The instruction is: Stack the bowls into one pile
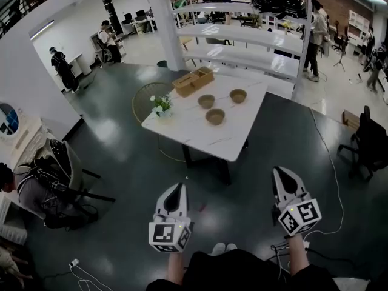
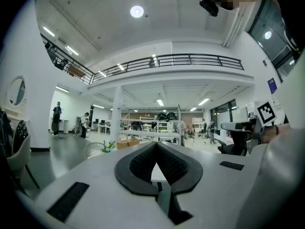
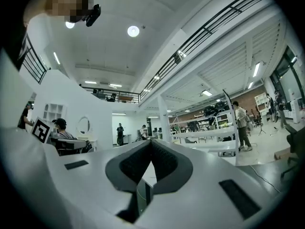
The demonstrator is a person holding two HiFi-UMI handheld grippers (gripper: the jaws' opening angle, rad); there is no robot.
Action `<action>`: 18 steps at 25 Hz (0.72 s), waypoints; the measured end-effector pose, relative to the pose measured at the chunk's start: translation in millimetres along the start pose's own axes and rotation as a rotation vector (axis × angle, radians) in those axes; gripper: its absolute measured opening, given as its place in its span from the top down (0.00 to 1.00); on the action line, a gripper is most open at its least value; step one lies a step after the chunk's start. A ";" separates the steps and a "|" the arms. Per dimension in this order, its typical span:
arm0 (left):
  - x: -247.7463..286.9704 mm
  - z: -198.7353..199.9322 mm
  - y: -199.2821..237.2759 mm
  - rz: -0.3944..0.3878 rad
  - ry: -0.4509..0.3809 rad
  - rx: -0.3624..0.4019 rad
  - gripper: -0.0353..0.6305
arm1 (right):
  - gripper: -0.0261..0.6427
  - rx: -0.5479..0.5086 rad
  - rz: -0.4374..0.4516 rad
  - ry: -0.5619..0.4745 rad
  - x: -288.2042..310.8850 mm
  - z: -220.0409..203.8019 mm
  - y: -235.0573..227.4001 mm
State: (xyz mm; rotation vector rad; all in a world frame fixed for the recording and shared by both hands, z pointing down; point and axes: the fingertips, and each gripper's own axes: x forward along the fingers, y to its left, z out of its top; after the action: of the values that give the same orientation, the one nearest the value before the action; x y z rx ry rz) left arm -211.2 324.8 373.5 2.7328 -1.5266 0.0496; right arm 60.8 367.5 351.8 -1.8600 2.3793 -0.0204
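Three brown bowls stand apart on a white table (image 1: 200,132) some way ahead in the head view: one at the back left (image 1: 206,100), one at the back right (image 1: 238,96) and one nearer (image 1: 214,116). My left gripper (image 1: 177,187) and right gripper (image 1: 279,171) hover level over the dark floor, well short of the table. Both are shut, with their tips together and nothing between them. The left gripper view shows its jaws' tips (image 2: 156,143) meeting, the table's white top showing in the gap below them. In the right gripper view the tips (image 3: 151,140) meet the same way.
A wooden box (image 1: 194,80) and a small flower pot (image 1: 161,105) share the table. A wire chair (image 1: 145,99) stands behind its left side. White shelving (image 1: 242,38) runs beyond. A seated person (image 1: 36,183) is at the left, a black office chair (image 1: 368,143) at the right.
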 end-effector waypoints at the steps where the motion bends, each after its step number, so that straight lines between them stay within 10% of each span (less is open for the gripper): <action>1: 1.1 -1.5 -1.1 0.003 0.003 -0.002 0.93 | 0.94 0.001 0.002 -0.001 -0.6 -1.0 -1.7; 18: 10.0 -11.4 -1.2 0.067 0.028 -0.015 0.92 | 0.94 0.060 0.027 -0.015 19.6 -7.1 -26.8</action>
State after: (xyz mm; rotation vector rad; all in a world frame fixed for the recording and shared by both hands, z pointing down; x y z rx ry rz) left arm -205.2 317.1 385.2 2.6580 -1.6043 0.0764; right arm 81.4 341.5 359.4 -1.7944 2.3665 -0.0748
